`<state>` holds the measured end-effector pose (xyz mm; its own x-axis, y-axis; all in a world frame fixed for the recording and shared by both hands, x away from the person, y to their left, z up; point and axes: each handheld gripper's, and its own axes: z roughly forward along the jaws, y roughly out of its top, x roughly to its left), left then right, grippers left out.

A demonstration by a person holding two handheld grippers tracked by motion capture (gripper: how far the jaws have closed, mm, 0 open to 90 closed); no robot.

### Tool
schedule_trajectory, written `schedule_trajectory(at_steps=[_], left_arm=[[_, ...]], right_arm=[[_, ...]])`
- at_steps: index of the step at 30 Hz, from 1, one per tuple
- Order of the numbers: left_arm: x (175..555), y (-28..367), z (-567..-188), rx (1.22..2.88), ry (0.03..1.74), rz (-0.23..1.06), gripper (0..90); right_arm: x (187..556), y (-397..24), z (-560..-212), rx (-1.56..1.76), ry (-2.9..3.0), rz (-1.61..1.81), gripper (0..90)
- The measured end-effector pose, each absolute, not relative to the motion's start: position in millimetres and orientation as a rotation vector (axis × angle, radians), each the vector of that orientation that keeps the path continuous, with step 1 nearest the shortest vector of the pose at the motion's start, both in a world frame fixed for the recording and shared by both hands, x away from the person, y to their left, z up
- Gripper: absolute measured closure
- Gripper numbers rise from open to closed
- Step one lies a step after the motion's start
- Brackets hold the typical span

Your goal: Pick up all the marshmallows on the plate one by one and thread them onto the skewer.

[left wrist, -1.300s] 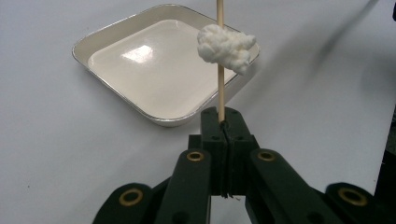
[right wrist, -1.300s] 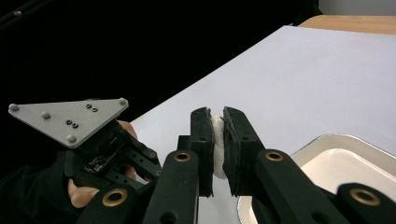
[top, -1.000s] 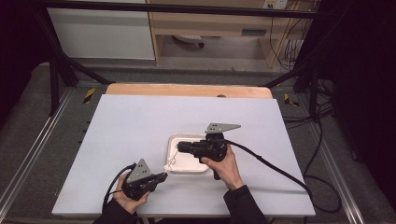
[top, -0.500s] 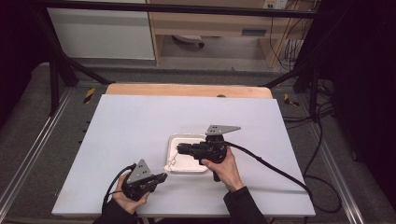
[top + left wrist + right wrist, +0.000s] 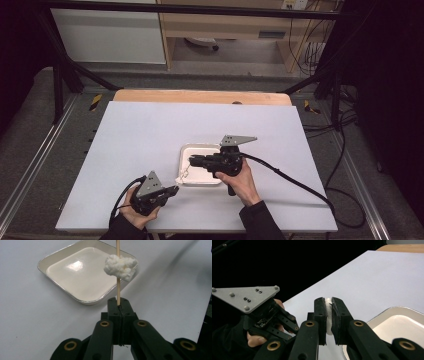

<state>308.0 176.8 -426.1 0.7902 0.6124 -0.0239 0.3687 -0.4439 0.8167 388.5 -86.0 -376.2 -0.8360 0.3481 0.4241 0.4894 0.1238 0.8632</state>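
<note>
My left gripper (image 5: 118, 305) is shut on the lower end of a thin wooden skewer (image 5: 118, 287), which stands up from its jaws. A white fluffy lump (image 5: 120, 263) is stuck on the skewer, just over the near rim of a shallow white square tray (image 5: 75, 272). In the high view the left gripper (image 5: 170, 190) sits at the table's front, left of the tray (image 5: 200, 147). My right gripper (image 5: 329, 302) is shut on a second small white soft piece (image 5: 328, 315). It hovers over the tray's left part (image 5: 193, 160), pointing left.
The tray lies on a large white table top (image 5: 150, 130) with open room to the left, right and back. A wooden strip (image 5: 200, 96) edges the far side. The right gripper's black cable (image 5: 295, 182) trails across the table to the right.
</note>
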Motion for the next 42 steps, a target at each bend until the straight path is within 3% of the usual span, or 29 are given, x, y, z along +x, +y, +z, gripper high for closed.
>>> schedule_trajectory(at_steps=[34,39,42], left_arm=[[309.0,175.1,-425.1,2.083,0.729,0.321,89.2],[309.2,171.6,-415.7,2.061,0.708,0.368,89.2],[309.3,172.4,-422.8,2.071,0.736,0.332,89.2]], right_arm=[[383.5,-84.2,-383.3,-0.832,-2.276,-1.829,83.3],[381.1,-73.3,-395.4,-0.785,-2.300,-1.713,82.8],[379.3,-67.7,-401.1,-0.782,-2.303,-1.723,82.6]])
